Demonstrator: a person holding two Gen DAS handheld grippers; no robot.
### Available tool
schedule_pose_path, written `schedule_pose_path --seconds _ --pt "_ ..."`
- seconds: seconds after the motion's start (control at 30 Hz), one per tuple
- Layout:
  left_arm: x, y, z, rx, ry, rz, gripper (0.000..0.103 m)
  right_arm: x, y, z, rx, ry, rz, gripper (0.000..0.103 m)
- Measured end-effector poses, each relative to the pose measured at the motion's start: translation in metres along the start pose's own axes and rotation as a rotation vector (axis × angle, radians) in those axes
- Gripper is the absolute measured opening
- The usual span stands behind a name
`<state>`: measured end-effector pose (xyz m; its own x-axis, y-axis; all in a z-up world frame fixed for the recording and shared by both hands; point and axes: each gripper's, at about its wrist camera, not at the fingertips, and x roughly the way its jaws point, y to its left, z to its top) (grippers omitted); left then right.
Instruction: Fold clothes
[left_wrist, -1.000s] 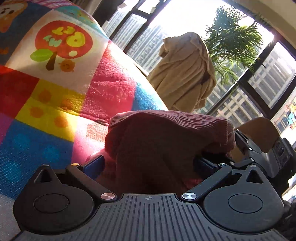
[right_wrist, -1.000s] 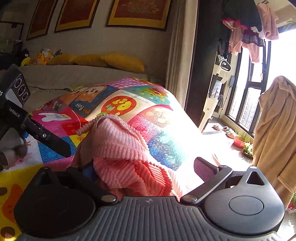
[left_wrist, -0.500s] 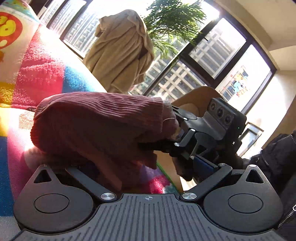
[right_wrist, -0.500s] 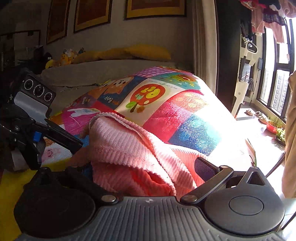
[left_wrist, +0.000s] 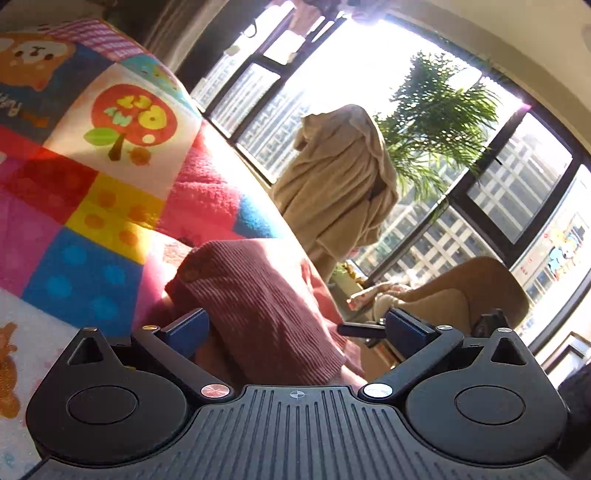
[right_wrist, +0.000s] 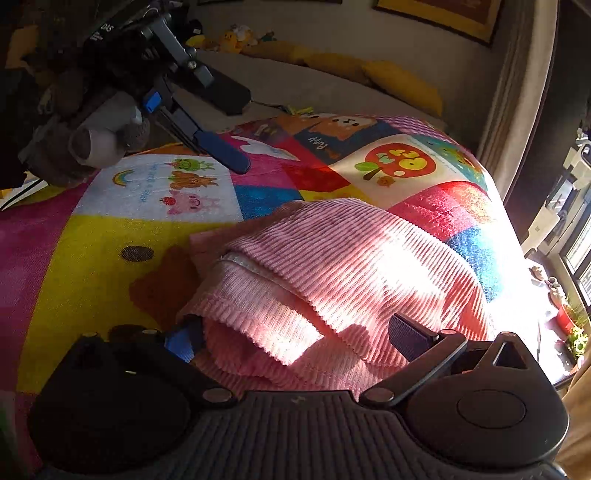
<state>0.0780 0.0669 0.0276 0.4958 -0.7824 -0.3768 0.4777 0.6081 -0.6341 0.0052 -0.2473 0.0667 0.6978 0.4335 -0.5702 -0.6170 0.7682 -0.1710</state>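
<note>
A pink ribbed garment lies folded in a bundle on the colourful patchwork blanket. In the left wrist view it looks dark pink and lies between my spread fingers. My left gripper is open, and in the right wrist view it shows raised at the upper left, apart from the cloth. My right gripper is open with its fingers on either side of the garment's near edge; its tips are partly hidden by the cloth.
A beige robe hangs by the window with a palm plant behind it. Yellow pillows and plush toys lie at the bed's far end. The blanket's edge drops off toward the window side.
Both grippers have opened and let go of the garment, which now rests folded on the blanket. The left gripper has lifted away from the cloth.
</note>
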Motion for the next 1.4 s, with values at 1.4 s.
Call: schedule_pose_path --seconds 1.4 --pt "-0.003 0.069 0.027 -0.177 -0.092 0.258 0.103 0.176 0.042 0.098 -0.171 0.004 -0.143 0.103"
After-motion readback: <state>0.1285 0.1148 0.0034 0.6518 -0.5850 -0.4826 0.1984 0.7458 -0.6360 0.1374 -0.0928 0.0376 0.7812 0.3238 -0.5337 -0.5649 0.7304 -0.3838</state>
